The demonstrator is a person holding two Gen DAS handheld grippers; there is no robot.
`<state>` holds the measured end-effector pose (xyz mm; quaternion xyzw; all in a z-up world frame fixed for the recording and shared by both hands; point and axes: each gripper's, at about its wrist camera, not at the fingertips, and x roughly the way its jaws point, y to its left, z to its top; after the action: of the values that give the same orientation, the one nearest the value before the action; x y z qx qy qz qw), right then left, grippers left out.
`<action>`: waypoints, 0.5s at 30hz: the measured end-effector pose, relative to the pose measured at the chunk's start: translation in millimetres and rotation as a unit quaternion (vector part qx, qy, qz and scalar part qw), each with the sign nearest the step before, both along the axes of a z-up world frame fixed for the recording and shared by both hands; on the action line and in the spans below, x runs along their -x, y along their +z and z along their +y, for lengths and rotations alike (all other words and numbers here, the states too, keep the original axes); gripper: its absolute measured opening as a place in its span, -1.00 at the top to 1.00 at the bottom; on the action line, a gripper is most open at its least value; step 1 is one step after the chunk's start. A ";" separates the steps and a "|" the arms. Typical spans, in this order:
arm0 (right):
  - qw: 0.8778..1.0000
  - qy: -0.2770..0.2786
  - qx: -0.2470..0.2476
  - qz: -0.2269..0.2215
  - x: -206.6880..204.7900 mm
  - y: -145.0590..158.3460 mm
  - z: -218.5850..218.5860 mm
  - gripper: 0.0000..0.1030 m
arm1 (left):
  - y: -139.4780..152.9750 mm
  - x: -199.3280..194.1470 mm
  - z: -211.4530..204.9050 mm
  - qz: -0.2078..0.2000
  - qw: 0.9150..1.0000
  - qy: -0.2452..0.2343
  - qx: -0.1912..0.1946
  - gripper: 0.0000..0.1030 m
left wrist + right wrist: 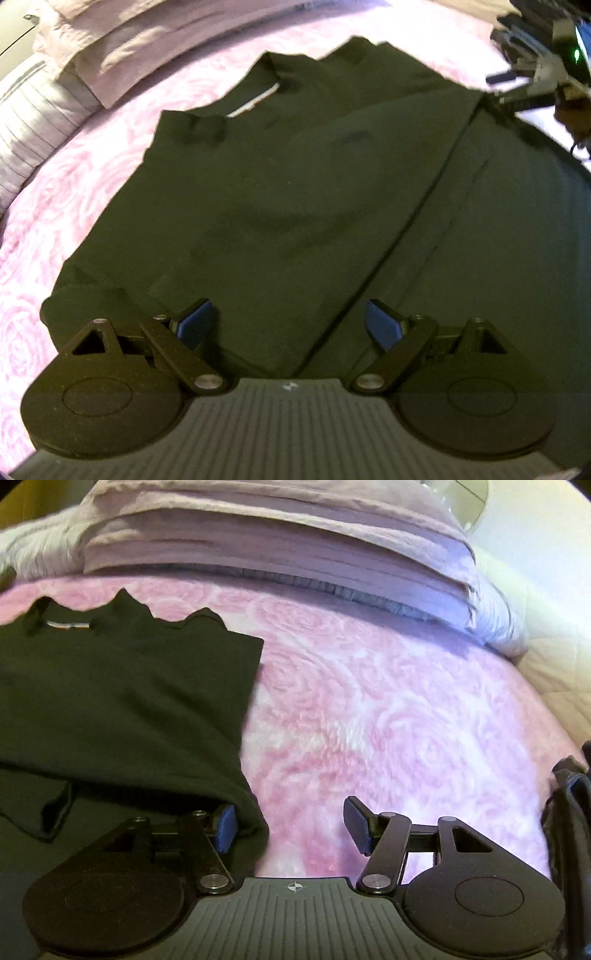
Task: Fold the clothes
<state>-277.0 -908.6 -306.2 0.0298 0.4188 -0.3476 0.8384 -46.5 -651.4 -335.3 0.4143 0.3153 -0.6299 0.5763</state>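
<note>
My left gripper [290,325] hangs open over the dark shirt [280,192]; my right gripper [291,829] gapes, seemingly gripping nothing, at the shirt's edge on the pink blanket [388,709].

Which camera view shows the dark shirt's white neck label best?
The left wrist view: the dark shirt fills the frame, and its white neck label shows as a clear strip. The right wrist view shows only the shirt's side part, with the label as a thin sliver near the frame's left edge.
</note>
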 end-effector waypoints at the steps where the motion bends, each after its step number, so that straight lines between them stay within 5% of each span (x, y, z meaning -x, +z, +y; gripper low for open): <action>1: 1.000 -0.002 -0.003 0.001 2.7 2.6 4.0 -0.14 | 0.9 3.0 2.5 -0.005 1.000 0.002 -0.004 -0.69; 7: 0.999 -0.017 -0.038 0.014 29.0 9.3 35.7 -0.15 | 8.1 20.9 38.6 -0.009 0.998 0.040 -0.043 -0.69; 15: 0.992 -0.031 -0.114 0.049 112.3 19.9 111.3 -0.25 | 10.7 70.9 139.9 0.030 0.990 0.100 -0.093 -0.69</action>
<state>-389.3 -797.3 -286.3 0.1211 0.4953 -0.3240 0.7969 -117.4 -511.6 -324.6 0.4137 0.4293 -0.5495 0.5853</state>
